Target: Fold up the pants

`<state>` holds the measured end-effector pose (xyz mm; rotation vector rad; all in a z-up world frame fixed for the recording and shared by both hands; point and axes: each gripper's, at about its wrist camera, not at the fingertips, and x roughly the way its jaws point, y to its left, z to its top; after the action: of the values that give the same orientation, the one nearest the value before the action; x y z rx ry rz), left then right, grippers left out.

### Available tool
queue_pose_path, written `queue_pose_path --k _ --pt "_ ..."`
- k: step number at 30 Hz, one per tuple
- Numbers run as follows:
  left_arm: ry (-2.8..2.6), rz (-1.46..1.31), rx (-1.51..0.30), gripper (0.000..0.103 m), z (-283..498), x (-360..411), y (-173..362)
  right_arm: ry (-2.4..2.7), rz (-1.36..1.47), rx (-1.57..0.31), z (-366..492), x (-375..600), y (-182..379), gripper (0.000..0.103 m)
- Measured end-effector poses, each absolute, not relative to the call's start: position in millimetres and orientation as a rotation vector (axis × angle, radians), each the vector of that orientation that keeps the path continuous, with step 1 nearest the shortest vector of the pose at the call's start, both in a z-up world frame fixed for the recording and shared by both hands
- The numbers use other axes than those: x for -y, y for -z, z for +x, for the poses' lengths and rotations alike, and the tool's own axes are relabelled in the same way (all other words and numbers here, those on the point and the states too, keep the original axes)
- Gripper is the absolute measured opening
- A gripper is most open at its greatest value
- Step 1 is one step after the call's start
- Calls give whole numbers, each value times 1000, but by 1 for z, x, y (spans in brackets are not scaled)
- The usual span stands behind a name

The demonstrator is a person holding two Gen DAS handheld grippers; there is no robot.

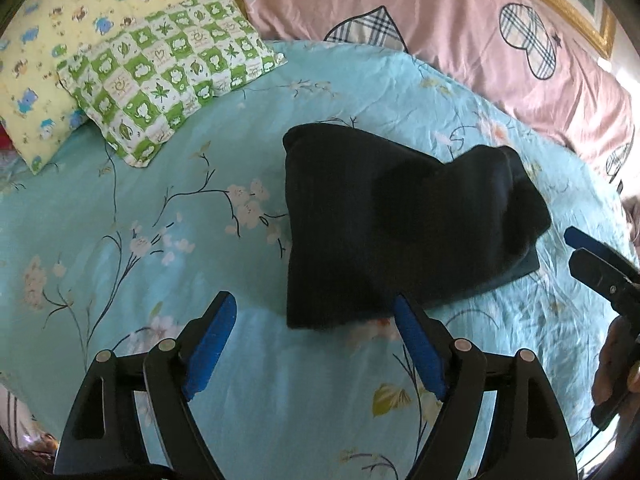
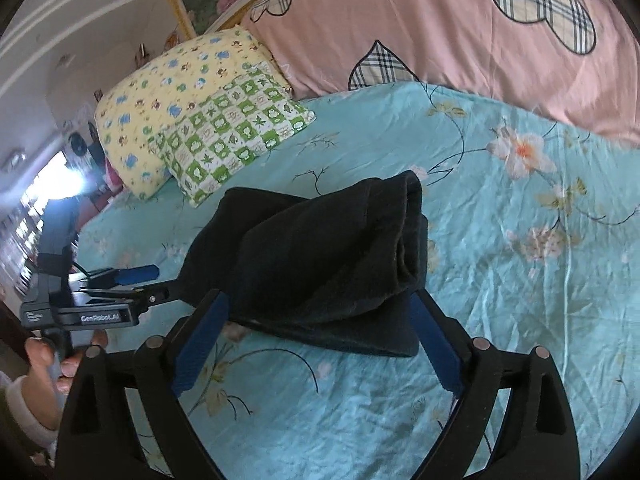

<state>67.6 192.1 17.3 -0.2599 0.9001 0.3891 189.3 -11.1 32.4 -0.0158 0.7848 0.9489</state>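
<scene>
Left wrist view: the left hand-held gripper (image 1: 314,306) hangs wide open and empty over the bed (image 1: 120,216), its right blue pad at the near edge of the folded black pants (image 1: 384,220); lots of bare sheet to the left. Right wrist view: the right hand-held gripper (image 2: 318,306) is spread wide too, gripping nothing, the thick soft bundle just ahead, pillows (image 2: 208,120) well beyond.
</scene>
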Motion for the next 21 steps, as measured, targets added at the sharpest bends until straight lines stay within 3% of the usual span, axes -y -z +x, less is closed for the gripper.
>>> queue_pose_path --k 11,17,21 --pt "-334 -309 -885 84 53 -174 -22 -927 -27 -779 176 22 -26 92" --pt "-273 -395 -734 87 32 -170 -33 -912 -12 -770 174 33 -27 92" --pt "-167 -385 -860 89 40 -162 -29 -913 -8 -768 173 35 -29 92"
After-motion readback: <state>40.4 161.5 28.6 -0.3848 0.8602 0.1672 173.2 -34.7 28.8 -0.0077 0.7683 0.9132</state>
